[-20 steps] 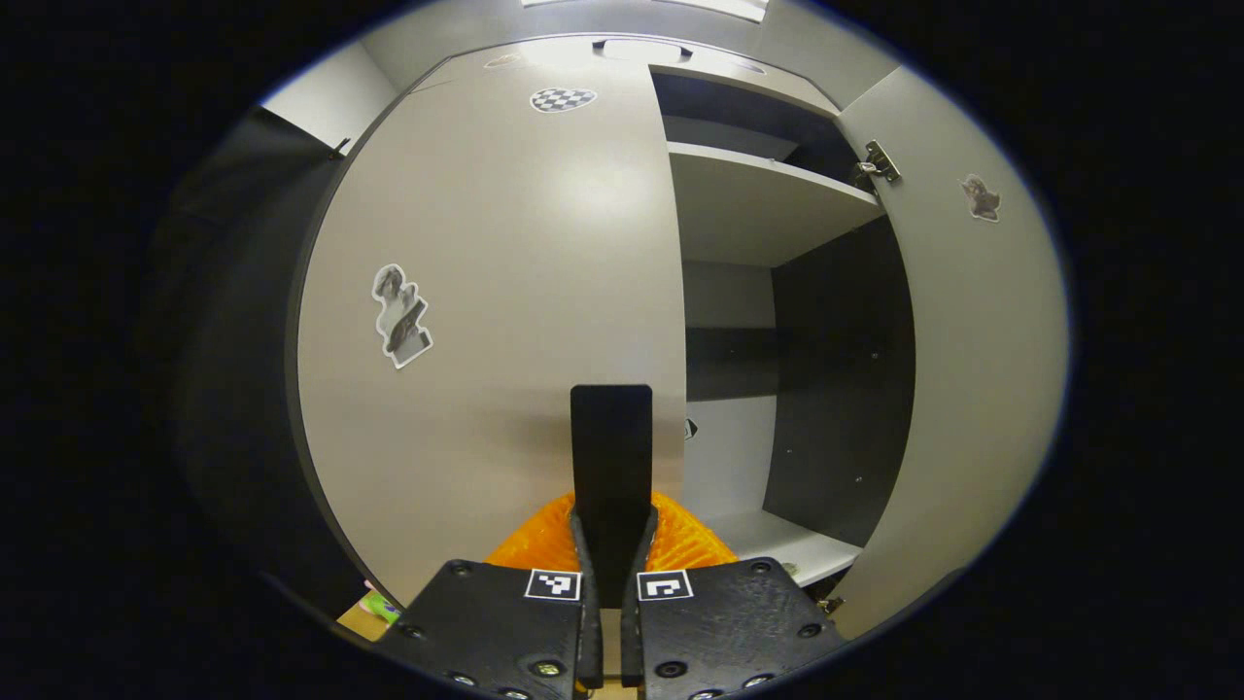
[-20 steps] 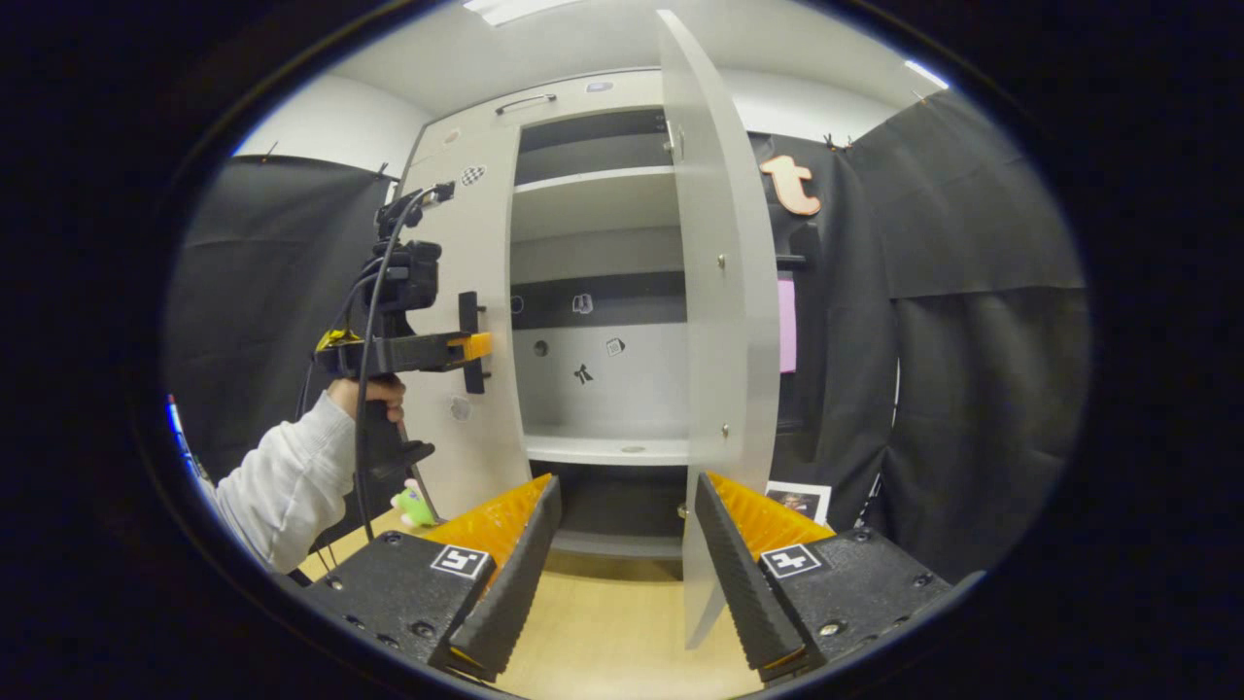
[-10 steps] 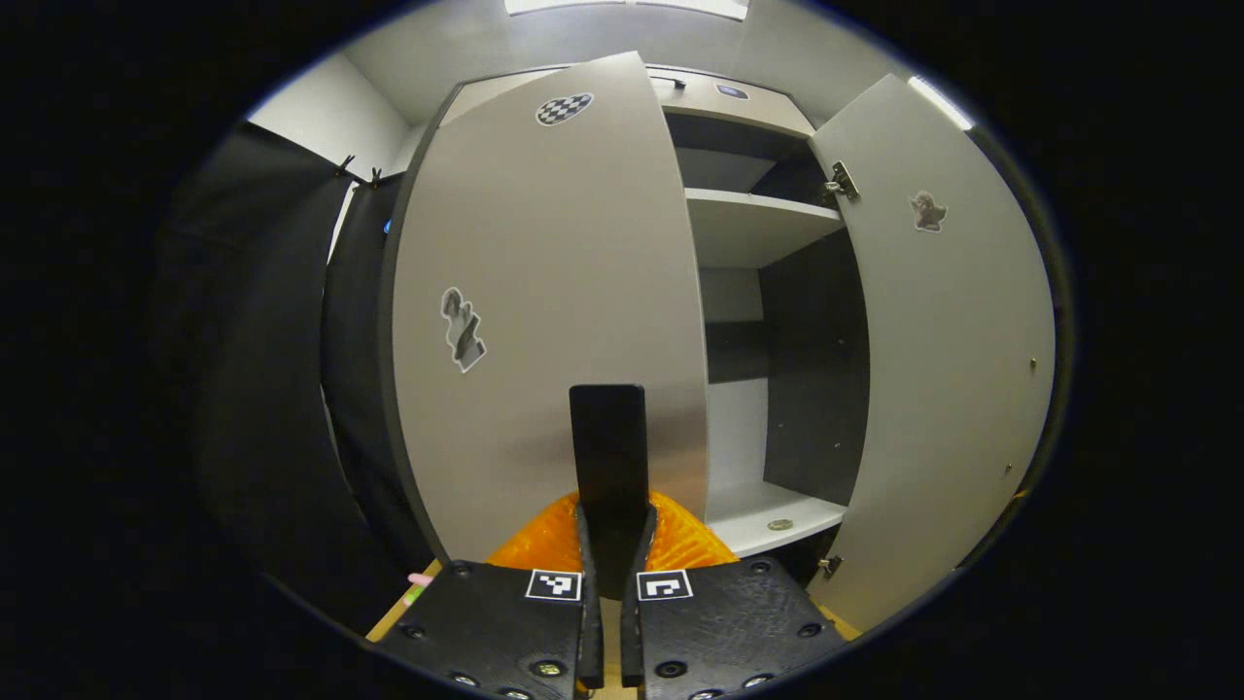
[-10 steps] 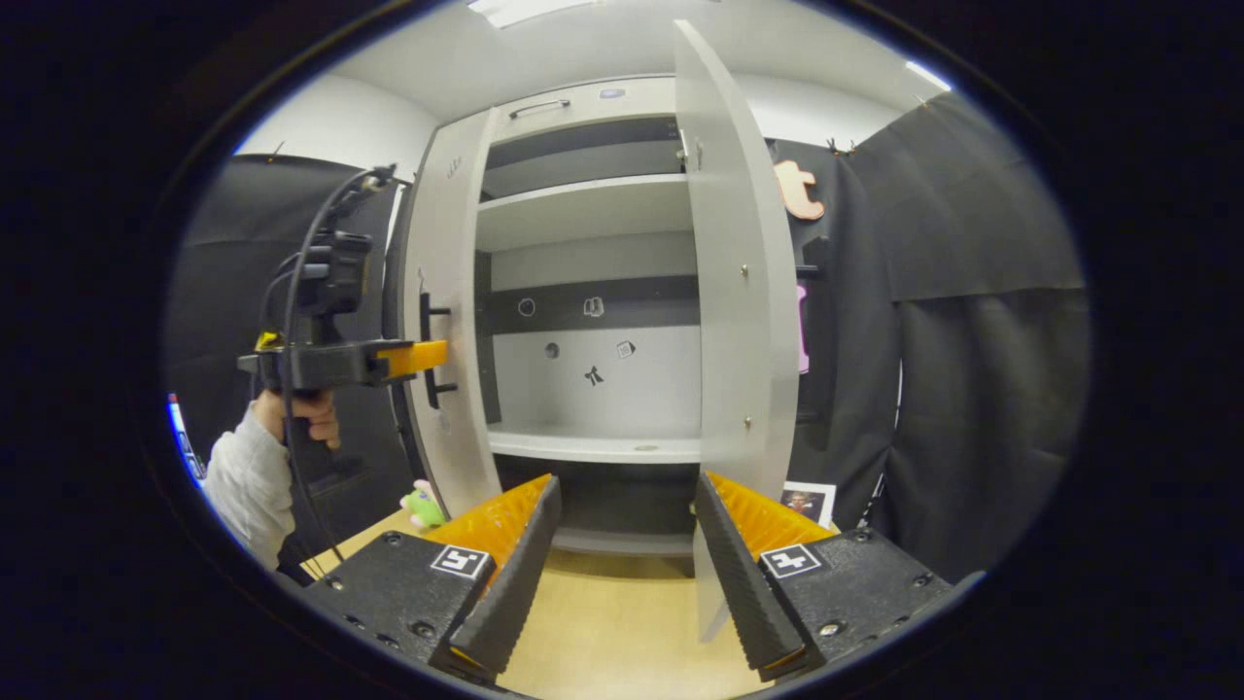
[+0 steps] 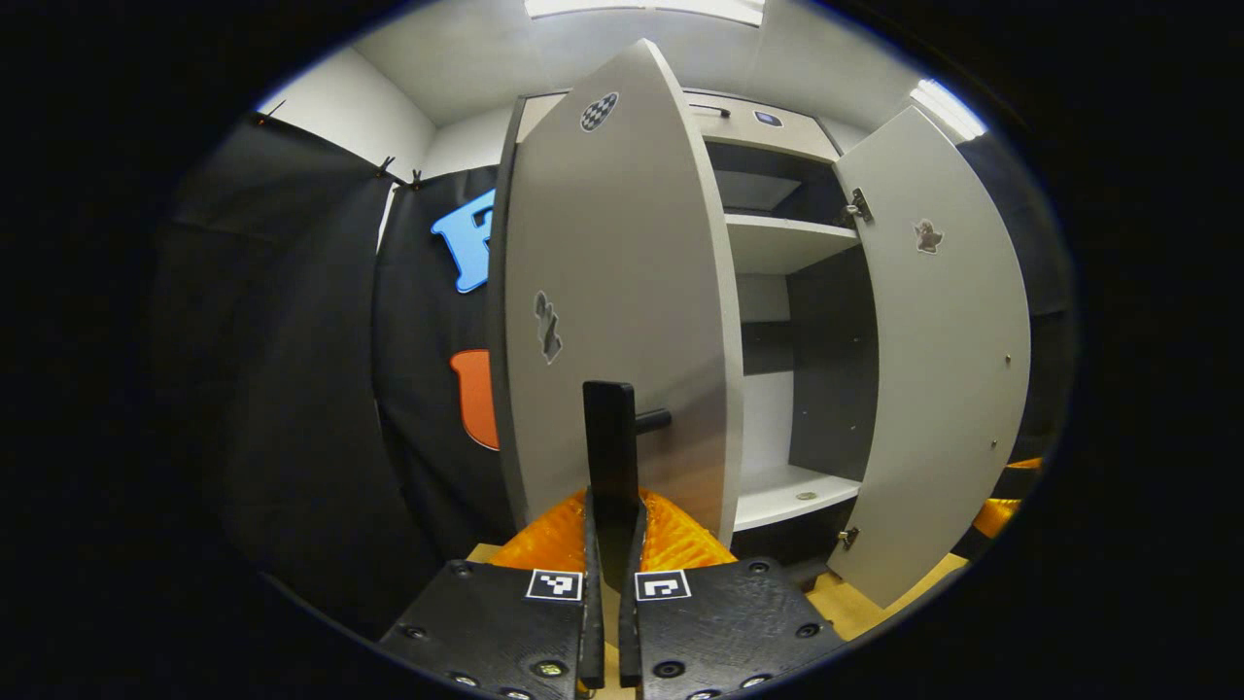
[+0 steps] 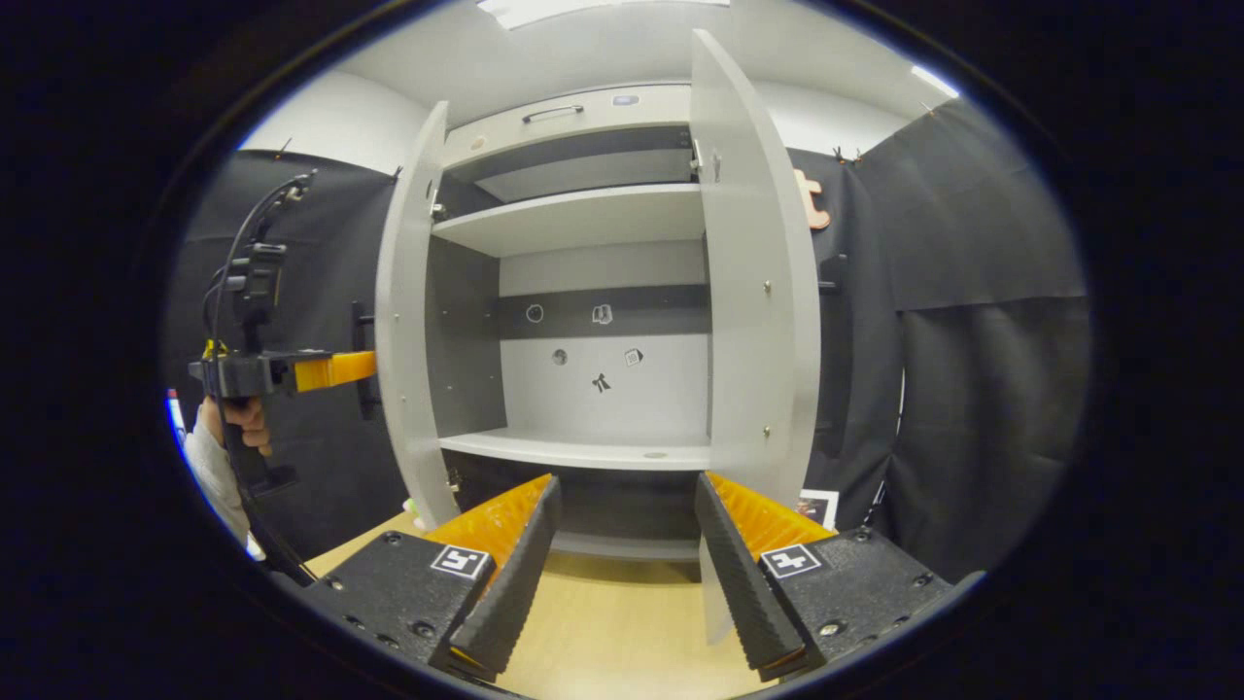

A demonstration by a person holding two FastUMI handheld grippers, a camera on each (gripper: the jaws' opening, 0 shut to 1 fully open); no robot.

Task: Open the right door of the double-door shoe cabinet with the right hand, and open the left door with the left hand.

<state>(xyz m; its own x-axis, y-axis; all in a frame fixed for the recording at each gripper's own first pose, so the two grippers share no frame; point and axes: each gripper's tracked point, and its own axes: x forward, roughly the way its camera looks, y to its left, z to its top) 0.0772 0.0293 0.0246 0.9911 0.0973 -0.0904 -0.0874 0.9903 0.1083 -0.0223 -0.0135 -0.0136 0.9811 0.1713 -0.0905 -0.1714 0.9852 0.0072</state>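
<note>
The grey shoe cabinet (image 6: 583, 219) stands with both doors swung out. In the left gripper view the left door (image 5: 622, 292) is turned nearly edge-on, and my left gripper (image 5: 614, 515) is shut on its black bar handle (image 5: 608, 437). The right door (image 5: 938, 369) hangs wide open to the right of it. In the right gripper view my right gripper (image 6: 627, 574) is open and holds nothing, a little in front of the cabinet's lower shelf (image 6: 583, 449). The right door (image 6: 763, 292) stands just right of it. The left door (image 6: 403, 340) is at the left, with the left gripper (image 6: 335, 369) on the handle (image 6: 364, 360).
Black cloth walls (image 6: 972, 369) close in on both sides of the cabinet. A wooden surface (image 6: 603, 632) runs under my right gripper. A person's hand (image 6: 233, 423) holds the left gripper. Small stickers (image 6: 603, 381) dot the cabinet's back panel. A small picture (image 6: 818, 506) lies by the right door's foot.
The left door has swung from nearly closed to wide open, pulled by my left gripper on its handle. The right gripper stays open in nearly the same place.
</note>
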